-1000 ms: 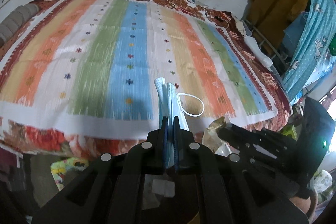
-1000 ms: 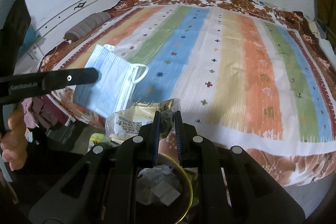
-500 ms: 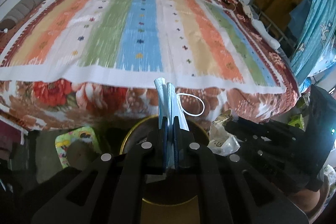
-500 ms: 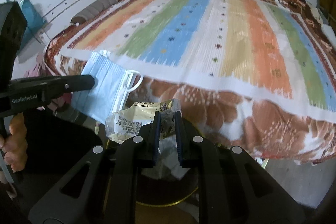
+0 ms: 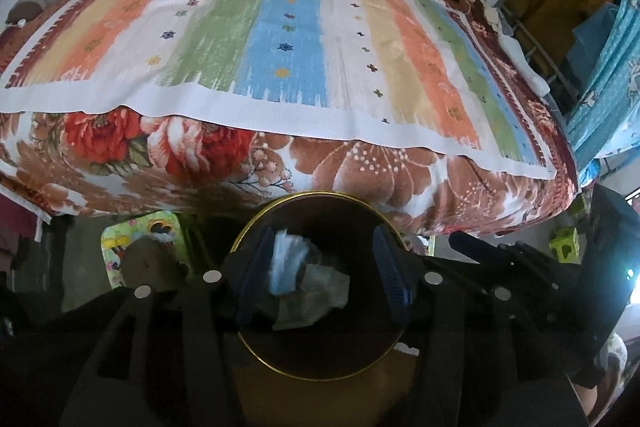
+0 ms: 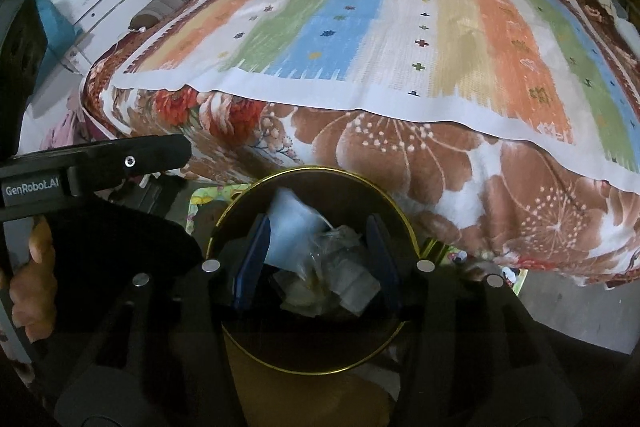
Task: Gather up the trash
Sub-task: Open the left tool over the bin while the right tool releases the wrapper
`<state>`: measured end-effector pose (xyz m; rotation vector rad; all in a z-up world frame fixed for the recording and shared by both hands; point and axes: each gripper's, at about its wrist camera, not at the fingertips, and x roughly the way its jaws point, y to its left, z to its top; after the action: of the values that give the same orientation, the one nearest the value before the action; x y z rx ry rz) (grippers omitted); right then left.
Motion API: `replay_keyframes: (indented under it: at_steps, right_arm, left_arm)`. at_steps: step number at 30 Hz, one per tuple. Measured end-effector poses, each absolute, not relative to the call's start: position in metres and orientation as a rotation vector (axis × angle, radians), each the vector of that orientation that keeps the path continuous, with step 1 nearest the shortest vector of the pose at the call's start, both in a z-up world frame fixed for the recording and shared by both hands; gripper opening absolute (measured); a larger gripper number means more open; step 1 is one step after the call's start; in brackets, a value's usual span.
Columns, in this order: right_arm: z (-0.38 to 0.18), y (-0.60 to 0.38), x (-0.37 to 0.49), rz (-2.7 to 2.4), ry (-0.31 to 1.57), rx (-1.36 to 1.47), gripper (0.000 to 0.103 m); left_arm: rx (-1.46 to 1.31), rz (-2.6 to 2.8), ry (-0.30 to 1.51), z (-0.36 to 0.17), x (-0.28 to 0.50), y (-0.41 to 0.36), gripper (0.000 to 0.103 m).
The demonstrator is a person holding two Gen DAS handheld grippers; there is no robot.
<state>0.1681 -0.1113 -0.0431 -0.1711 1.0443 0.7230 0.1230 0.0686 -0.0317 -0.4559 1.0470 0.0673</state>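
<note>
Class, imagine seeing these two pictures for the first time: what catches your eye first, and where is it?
First, the striped bedspread, in orange, green and blue bands, fills the upper half of both views. Below the bed's edge stands a dark bin with a gold rim, holding a blue face mask and a crumpled wrapper. The left gripper and right gripper hang open above it.

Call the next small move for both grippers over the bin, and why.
Probably lift both clear and swing back toward the bed to look for more. Left gripper and right gripper are open over the gold-rimmed bin; the blue mask and wrapper lie inside.
</note>
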Motion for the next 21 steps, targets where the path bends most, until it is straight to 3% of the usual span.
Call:
replay_keyframes:
  at_steps: [15,21]
  right_arm:
    - [-0.024,-0.124,0.166,0.722,1.005,-0.118,0.05]
    - [-0.008,-0.131,0.158,0.719,0.961,-0.103,0.054]
  left_arm:
    - [-0.433,0.035,1.034,-0.026,0.122,0.063,0.053]
    - [-0.408,0.023,0.978,-0.011,0.11,0.058,0.065]
